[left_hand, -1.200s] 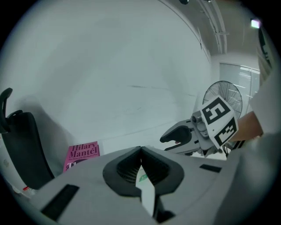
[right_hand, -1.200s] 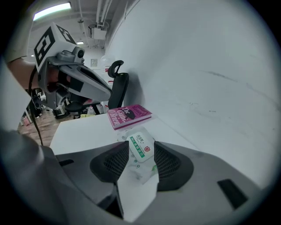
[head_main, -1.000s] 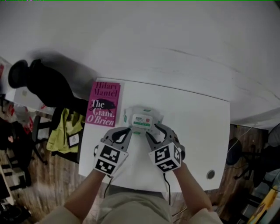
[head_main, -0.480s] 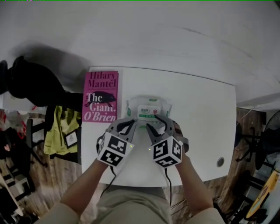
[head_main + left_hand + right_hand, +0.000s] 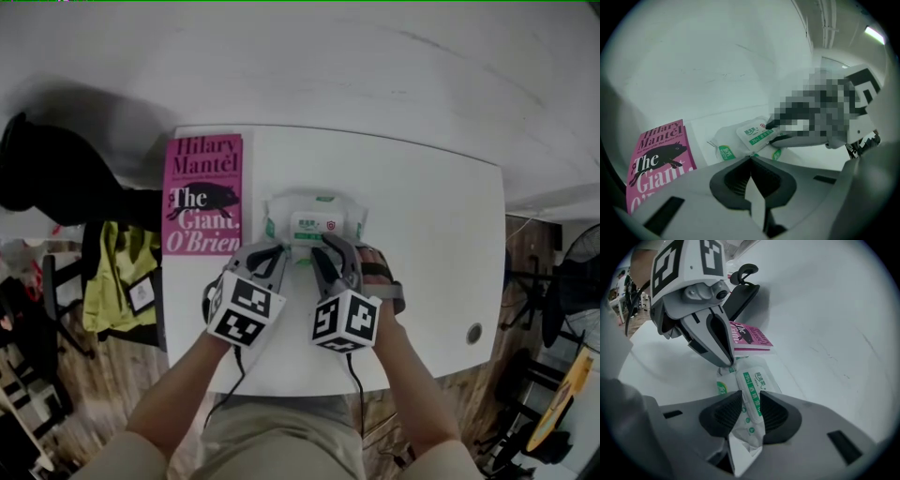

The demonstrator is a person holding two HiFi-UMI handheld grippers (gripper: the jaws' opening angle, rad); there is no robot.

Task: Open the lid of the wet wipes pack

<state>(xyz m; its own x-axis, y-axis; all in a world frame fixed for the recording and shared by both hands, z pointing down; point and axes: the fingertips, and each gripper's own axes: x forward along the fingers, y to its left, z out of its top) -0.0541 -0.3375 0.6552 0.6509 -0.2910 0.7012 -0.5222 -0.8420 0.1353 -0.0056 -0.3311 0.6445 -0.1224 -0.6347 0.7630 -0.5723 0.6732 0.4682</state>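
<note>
Find the wet wipes pack (image 5: 314, 225) lying flat on the white counter (image 5: 422, 234), at 12 o'clock from both grippers and at 3 o'clock from the pink book (image 5: 202, 192). Finish closing the right gripper (image 5: 750, 395), caught mid-closing with the pack's near end and green-printed lid label between its fingers and touched by both pads. Pinch only the lid's free edge, not the wrapper beneath; otherwise expect to lift the whole pack. Press the left gripper (image 5: 751, 159), shut tip to tip and holding nothing, down near the pack's 7 o'clock corner to pin it. Then peel slowly, probably up and back toward 12 o'clock, keeping the pull low.

Counted: one pack, one book, two grippers, one round hole (image 5: 473, 333) in the counter at 4 o'clock from the pack.
</note>
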